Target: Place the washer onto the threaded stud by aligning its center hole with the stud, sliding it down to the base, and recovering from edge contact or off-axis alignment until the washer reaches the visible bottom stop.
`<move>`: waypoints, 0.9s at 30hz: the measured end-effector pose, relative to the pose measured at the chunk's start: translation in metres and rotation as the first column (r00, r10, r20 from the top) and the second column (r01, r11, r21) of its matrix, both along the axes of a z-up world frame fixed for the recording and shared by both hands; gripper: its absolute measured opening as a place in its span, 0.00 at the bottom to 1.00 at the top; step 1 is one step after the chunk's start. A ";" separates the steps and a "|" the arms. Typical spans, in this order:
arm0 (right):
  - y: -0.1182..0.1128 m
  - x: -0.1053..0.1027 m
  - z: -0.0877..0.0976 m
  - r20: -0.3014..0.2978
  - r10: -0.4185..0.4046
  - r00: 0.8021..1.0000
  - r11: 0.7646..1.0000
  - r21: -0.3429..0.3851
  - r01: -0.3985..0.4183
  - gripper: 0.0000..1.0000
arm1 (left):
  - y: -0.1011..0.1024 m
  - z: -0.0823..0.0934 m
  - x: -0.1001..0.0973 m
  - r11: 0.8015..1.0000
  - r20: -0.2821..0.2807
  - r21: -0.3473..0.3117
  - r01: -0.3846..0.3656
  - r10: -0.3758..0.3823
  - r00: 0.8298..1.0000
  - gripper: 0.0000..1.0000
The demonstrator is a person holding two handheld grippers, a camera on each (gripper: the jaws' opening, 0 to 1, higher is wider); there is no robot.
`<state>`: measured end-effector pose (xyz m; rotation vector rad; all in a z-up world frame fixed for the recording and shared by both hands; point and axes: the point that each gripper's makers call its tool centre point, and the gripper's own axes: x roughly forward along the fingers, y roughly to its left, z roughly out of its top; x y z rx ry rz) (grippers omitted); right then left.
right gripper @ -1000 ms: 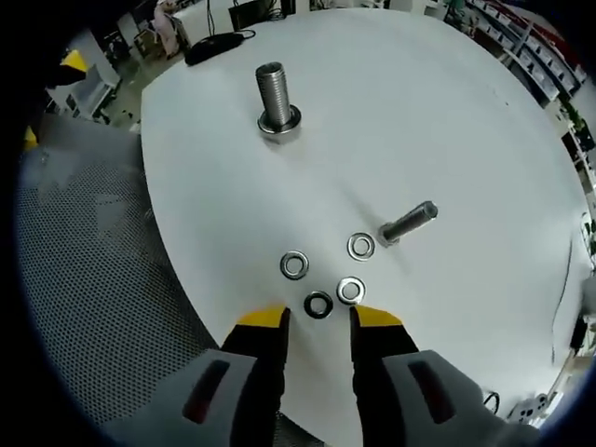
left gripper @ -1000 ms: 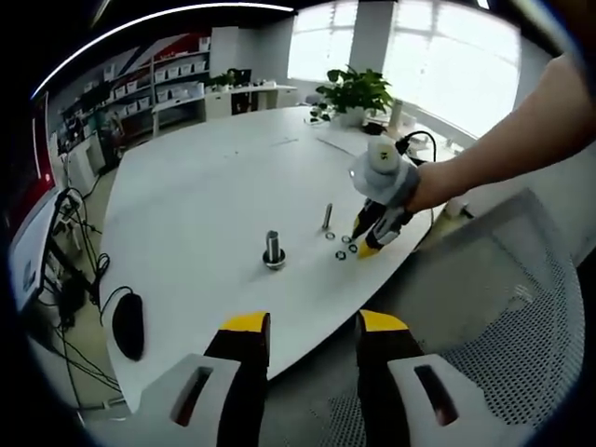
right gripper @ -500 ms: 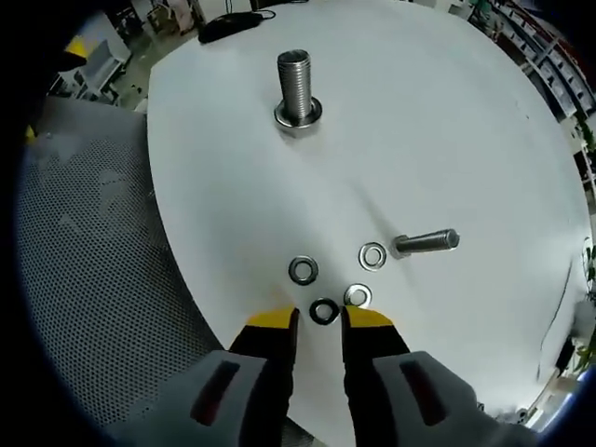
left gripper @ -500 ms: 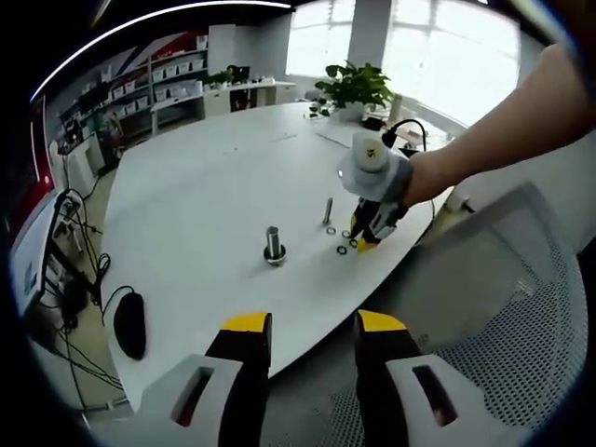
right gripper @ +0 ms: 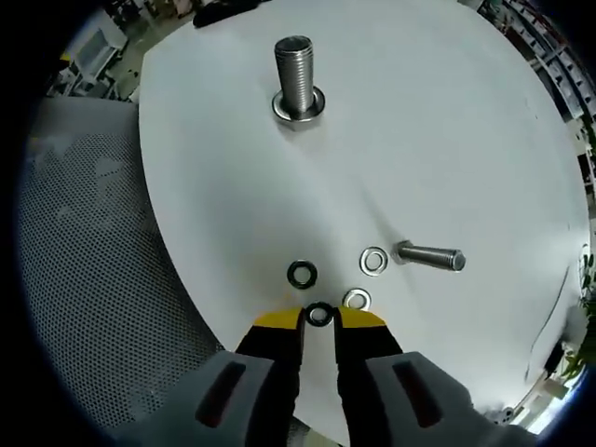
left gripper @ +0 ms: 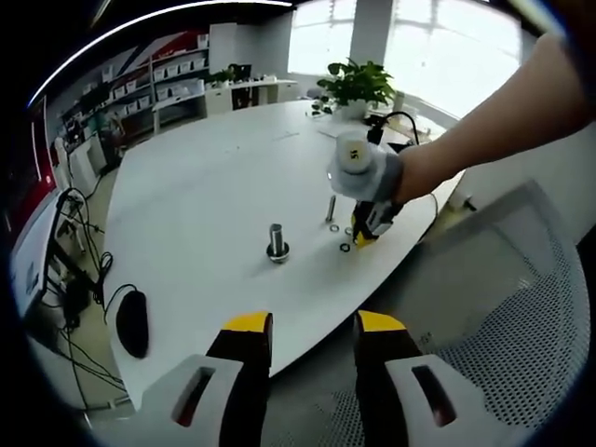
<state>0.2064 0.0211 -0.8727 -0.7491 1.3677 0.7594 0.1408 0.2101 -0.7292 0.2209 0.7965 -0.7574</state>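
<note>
A threaded stud (right gripper: 296, 79) stands upright on its hex base on the white table (right gripper: 447, 140), far ahead of my right gripper (right gripper: 318, 319). That gripper's yellow tips are down at the table's near edge, closed in on a dark washer (right gripper: 318, 314) that lies flat between them. Three more washers (right gripper: 301, 274) (right gripper: 373, 261) (right gripper: 356, 299) lie just beyond. In the left gripper view the stud (left gripper: 277, 242) is mid-table, and a hand holds the right gripper (left gripper: 365, 235) down by the washers (left gripper: 345, 247). My left gripper (left gripper: 314, 326) hangs open off the table's near edge, holding nothing.
A loose bolt (right gripper: 430, 255) lies on its side right of the washers. A mesh chair (right gripper: 84, 233) (left gripper: 521, 307) sits against the table edge. A black mouse (left gripper: 131, 323) rests on the near left corner and a potted plant (left gripper: 354, 88) stands at the far end.
The right gripper's jaws have narrowed from wide open to the washer's width, and the gripper has moved forward so the dark washer sits between the tips. The left gripper has stayed open.
</note>
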 end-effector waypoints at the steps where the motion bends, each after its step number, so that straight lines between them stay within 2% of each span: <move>1: 0.000 0.000 0.000 0.000 0.002 1.000 1.000 -0.006 -0.002 0.15 | 0.000 0.000 0.000 1.000 -0.001 -0.001 0.002 -0.002 1.000 0.33; 7: -0.002 0.000 0.001 0.013 -0.008 1.000 1.000 0.017 0.007 0.16 | -0.001 -0.001 -0.001 1.000 -0.007 0.001 0.011 -0.011 1.000 0.33; 11: 0.000 -0.003 0.002 0.032 0.110 0.993 0.990 0.087 -0.112 0.18 | 0.000 -0.001 0.000 1.000 -0.002 -0.002 0.008 -0.008 1.000 0.32; 13: 0.002 -0.009 0.002 0.024 0.170 0.985 0.978 0.118 -0.172 0.23 | -0.001 0.000 0.000 1.000 0.000 -0.007 0.007 -0.007 1.000 0.32; 14: 0.002 -0.010 0.002 0.034 0.225 0.974 0.966 0.121 -0.228 0.25 | -0.001 0.001 0.000 1.000 0.001 -0.007 0.009 -0.009 1.000 0.32; 16: 0.000 -0.010 0.001 0.049 0.275 0.960 0.953 0.118 -0.278 0.26 | -0.001 0.000 0.000 1.000 -0.001 -0.007 0.013 -0.013 1.000 0.32; 18: 0.000 -0.011 0.002 0.045 0.222 0.974 0.967 0.119 -0.226 0.26 | -0.002 0.000 0.000 1.000 -0.002 -0.009 0.017 -0.017 1.000 0.32; 20: 0.002 -0.009 0.002 0.044 0.200 0.979 0.973 0.112 -0.204 0.25 | -0.002 0.001 0.000 1.000 0.003 -0.012 0.017 -0.017 1.000 0.32; 27: 0.000 -0.004 0.001 0.006 0.224 0.974 0.974 0.040 -0.224 0.19 | -0.003 0.001 0.000 1.000 -0.004 -0.013 0.019 -0.019 1.000 0.31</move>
